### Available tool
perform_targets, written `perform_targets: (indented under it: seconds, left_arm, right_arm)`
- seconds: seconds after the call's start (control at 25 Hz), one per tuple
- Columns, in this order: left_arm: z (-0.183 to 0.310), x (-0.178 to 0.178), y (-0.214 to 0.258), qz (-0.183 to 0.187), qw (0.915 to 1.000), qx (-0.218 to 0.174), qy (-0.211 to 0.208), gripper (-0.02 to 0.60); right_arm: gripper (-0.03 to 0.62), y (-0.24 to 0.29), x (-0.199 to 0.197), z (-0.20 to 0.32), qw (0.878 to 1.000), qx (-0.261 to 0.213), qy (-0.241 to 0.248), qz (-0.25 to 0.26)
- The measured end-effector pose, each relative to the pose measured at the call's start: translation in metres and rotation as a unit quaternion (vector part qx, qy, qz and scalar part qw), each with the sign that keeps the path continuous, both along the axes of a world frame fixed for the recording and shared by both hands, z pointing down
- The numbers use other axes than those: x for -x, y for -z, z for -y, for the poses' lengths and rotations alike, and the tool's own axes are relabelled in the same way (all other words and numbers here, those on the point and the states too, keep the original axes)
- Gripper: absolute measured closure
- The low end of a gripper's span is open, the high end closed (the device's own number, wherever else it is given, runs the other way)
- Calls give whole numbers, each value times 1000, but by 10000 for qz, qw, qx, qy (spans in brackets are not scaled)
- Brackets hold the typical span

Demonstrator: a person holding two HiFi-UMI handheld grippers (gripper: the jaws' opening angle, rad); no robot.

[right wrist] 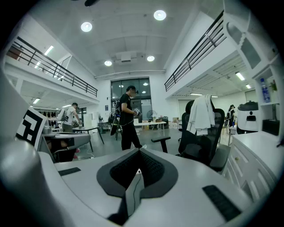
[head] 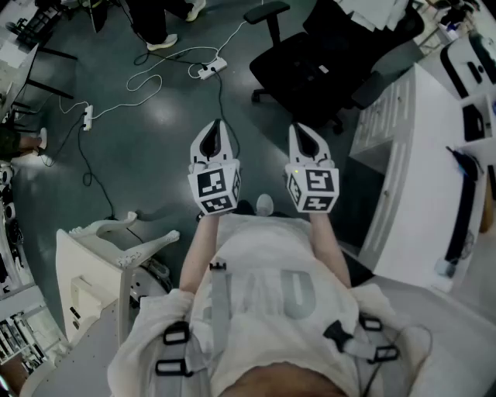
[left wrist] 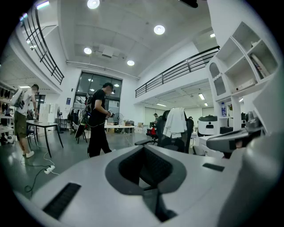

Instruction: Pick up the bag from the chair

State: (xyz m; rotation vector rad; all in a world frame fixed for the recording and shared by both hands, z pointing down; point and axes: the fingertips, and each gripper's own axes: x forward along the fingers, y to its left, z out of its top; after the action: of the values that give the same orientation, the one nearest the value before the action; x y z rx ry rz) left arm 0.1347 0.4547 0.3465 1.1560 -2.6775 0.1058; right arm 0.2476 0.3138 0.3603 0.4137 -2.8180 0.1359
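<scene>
A black office chair [head: 310, 66] stands ahead and to the right on the grey floor. Over its backrest hangs a white, cloth-like item [head: 380, 12]; whether it is the bag I cannot tell. The same chair [left wrist: 175, 135] with the white item [left wrist: 176, 122] lies far off in the left gripper view, and chair [right wrist: 202, 148] and item [right wrist: 202, 113] are somewhat nearer in the right gripper view. My left gripper [head: 215, 128] [left wrist: 145, 170] and right gripper [head: 304, 132] [right wrist: 138, 173] are held side by side, level, well short of the chair. Both are shut and hold nothing.
A white desk with drawers [head: 399, 155] runs along the right. Power strips and cables [head: 208, 71] lie on the floor ahead. A white stand [head: 101, 264] is at lower left. A person in black [left wrist: 98, 119] [right wrist: 127, 117] stands beyond, another person [left wrist: 22, 117] by a table.
</scene>
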Motion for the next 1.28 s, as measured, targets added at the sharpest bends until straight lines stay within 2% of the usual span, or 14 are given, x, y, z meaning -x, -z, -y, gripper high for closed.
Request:
perform_targets:
  seconds: [0.48,0.76,1.04,1.16,1.28]
  left_arm:
    - [15,13,-7,-110,9999,-83,6,575]
    - [22,24,1,-220,9992,-294,124,575]
    - [41,48,2,-226,9984,-479,215,575]
    - [65,65,9,-127,9981,-601,96,575]
    - [91,84,8,-88,9984,-542,-133,575]
  right_arm:
    - [588,-4,4,18,10000,19,1,-4]
    - [588,-4,-2,23,9998,-74,120,-115]
    - [588,-3,11,49,9998,-147,62,-135]
    - [588,-2,22,69,9997,-226,-45,-88]
    - [588,-5,37,86,9996,-231,-129,-83]
